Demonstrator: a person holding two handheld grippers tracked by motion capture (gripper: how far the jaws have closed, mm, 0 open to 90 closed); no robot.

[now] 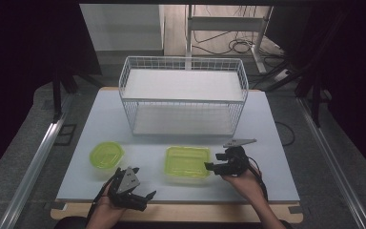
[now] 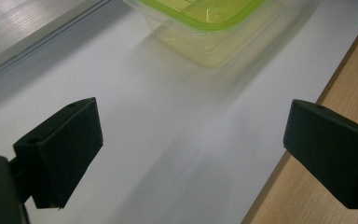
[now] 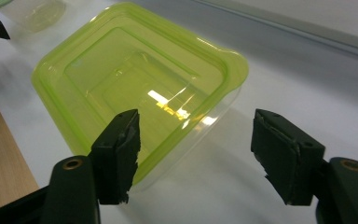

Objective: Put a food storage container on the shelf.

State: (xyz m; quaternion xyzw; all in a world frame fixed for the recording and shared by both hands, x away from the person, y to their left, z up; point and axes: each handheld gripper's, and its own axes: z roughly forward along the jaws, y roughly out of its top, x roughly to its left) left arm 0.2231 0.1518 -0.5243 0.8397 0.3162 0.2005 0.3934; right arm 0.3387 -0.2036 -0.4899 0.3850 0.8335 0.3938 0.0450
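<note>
A square clear container with a lime-green lid (image 1: 187, 162) (image 3: 135, 79) sits on the white table (image 1: 267, 143) near its front. My right gripper (image 1: 213, 161) (image 3: 196, 144) is at its right side, open. One jaw stands in front of the lid's near edge and the other over bare table, and neither pad presses on it. A round container with a green lid (image 1: 106, 155) (image 2: 205, 28) stands to the left. My left gripper (image 1: 147, 200) (image 2: 191, 144) hovers open over the table's front edge with nothing between its jaws.
A white wire basket with a shelf (image 1: 183, 95) stands at the back middle of the table. A wooden strip (image 2: 307, 186) runs along the table's front edge. The round container (image 3: 37, 14) lies beyond the square one in the right gripper view.
</note>
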